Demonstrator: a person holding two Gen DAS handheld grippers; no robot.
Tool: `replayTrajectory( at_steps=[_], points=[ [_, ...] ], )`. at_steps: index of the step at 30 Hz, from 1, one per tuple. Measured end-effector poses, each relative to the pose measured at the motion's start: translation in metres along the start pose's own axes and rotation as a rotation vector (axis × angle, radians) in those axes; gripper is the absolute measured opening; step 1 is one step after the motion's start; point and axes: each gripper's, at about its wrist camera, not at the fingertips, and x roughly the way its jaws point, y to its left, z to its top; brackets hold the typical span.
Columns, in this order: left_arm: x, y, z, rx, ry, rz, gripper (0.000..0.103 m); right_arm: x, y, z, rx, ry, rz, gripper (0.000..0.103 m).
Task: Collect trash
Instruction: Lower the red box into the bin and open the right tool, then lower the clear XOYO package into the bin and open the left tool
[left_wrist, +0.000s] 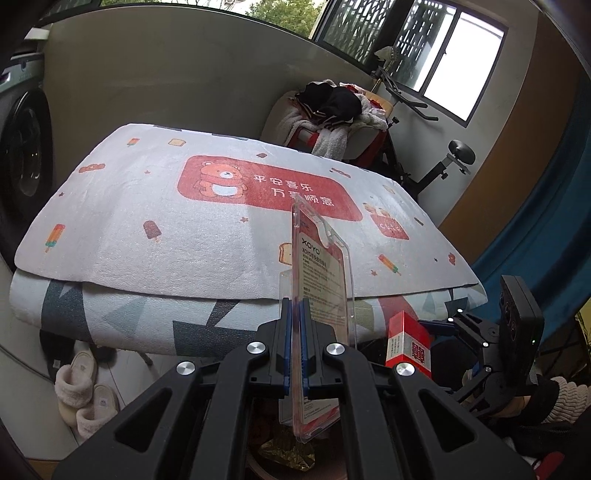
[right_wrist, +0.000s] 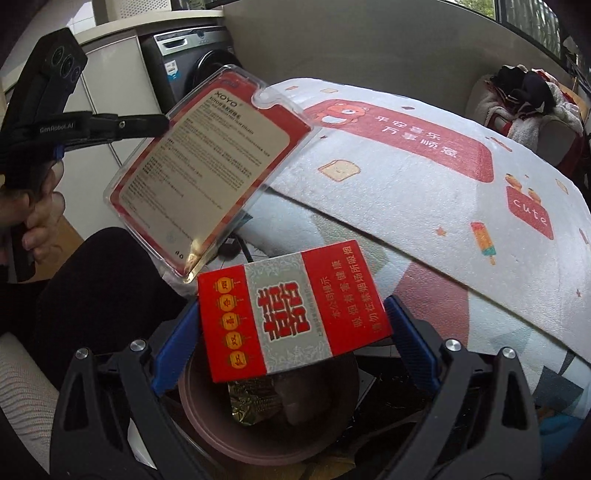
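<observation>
1. Directly below the right gripper (right_wrist: 295, 328) sits a brownish bin (right_wrist: 207, 413), with crumpled gold foil (right_wrist: 251, 406) lying inside it.
2. That gripper grasps a red cigarette pack (right_wrist: 291, 314) by its two short ends, flat face up, held just above the bin's mouth.
3. Up and to its left, the left gripper (left_wrist: 295, 347) is clenched on the lower edge of a clear plastic package (left_wrist: 321, 280), which stands edge-on between its blue pads; the same bin and foil show beneath it.
4. Both pieces of trash appear to be at the drop stage. My judgement: the next move calls for opening each set of fingers while centred over the bin, the package tilted so it fits the rim.
5. Beyond both grippers lies a table covered with a bear-print cloth (left_wrist: 184, 221).
6. Much of the bin's rim is hidden by the grippers and the pack; how full it is cannot be told.
</observation>
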Motion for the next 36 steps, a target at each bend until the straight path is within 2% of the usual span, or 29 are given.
replayTrajectory(
  at_steps=[4, 9, 12, 17, 22, 29, 36],
  points=[
    [0.000, 0.000, -0.004, -0.003, 0.004, -0.003, 0.004, 0.007, 0.004, -0.003, -0.002, 0.038, 0.007, 0.096],
    [0.002, -0.001, -0.010, 0.002, 0.001, -0.023, 0.004, 0.009, -0.001, -0.002, 0.014, 0.042, 0.011, 0.097],
    [0.003, -0.004, -0.016, 0.029, -0.010, -0.042, 0.004, 0.004, -0.007, 0.002, 0.019, 0.008, -0.024, 0.097],
    [0.010, -0.018, -0.028, 0.131, -0.022, -0.072, 0.004, -0.018, -0.029, 0.010, 0.061, -0.102, -0.111, 0.097],
    [0.023, -0.025, -0.036, 0.185, -0.004, -0.097, 0.005, -0.028, -0.054, 0.011, 0.095, -0.169, -0.229, 0.097],
    [0.045, -0.031, -0.060, 0.240, 0.060, -0.090, 0.005, -0.028, -0.085, -0.004, 0.241, -0.194, -0.244, 0.097],
    [0.058, -0.041, -0.067, 0.294, 0.104, -0.085, 0.005, -0.022, -0.087, -0.007, 0.262, -0.181, -0.243, 0.097]
  ],
)
